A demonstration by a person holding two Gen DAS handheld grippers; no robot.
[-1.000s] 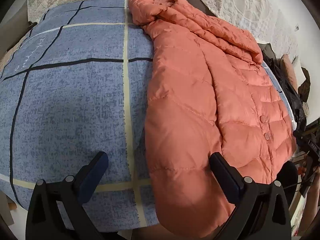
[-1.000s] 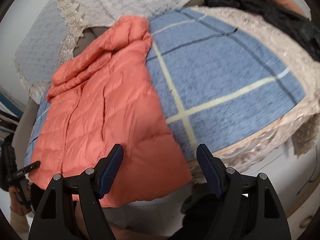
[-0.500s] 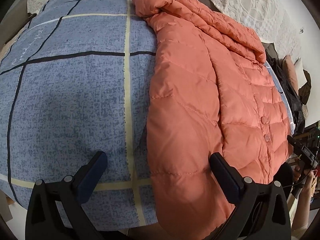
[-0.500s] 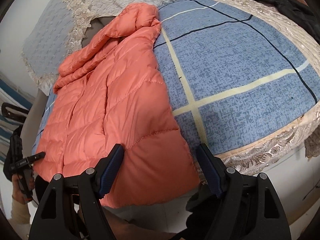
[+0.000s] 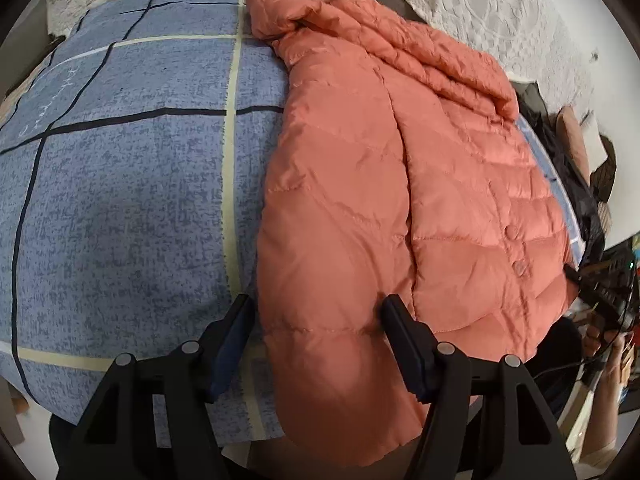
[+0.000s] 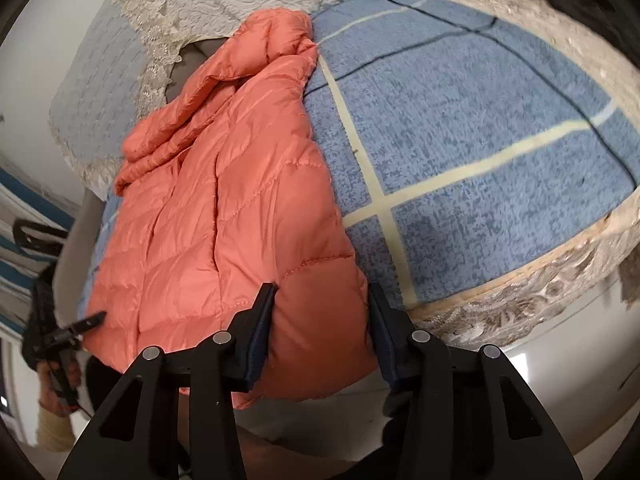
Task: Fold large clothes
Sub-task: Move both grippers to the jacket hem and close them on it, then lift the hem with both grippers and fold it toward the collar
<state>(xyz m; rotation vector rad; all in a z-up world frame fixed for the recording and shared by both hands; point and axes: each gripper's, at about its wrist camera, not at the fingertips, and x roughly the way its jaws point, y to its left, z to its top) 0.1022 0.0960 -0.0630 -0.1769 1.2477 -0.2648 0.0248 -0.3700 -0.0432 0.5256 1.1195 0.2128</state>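
Note:
An orange quilted puffer jacket (image 5: 400, 200) lies on a blue checked blanket (image 5: 120, 200), collar far, hem near me. In the left wrist view my left gripper (image 5: 318, 316) sits over the hem's near left corner. Its jaws are closing, with that puffy edge between the fingers (image 5: 396, 328). In the right wrist view the jacket (image 6: 220, 220) lies left of centre. My right gripper (image 6: 320, 304) straddles the hem's near right corner where it hangs over the bed edge. Its jaws are closing too, with fabric between them. On neither gripper do the pads show a firm pinch.
The blanket (image 6: 460, 120) covers a bed with beige lace trim (image 6: 520, 304) along its side. White lace covers (image 5: 500, 8) lie beyond the collar. Dark clothes (image 5: 576, 184) are piled at the bed's far side. A hand holding a black device (image 6: 72, 332) shows at the frame edge.
Both grippers' jaws have narrowed from wide apart to close around the jacket's hem corners. Each gripper now sits nearer the fabric.

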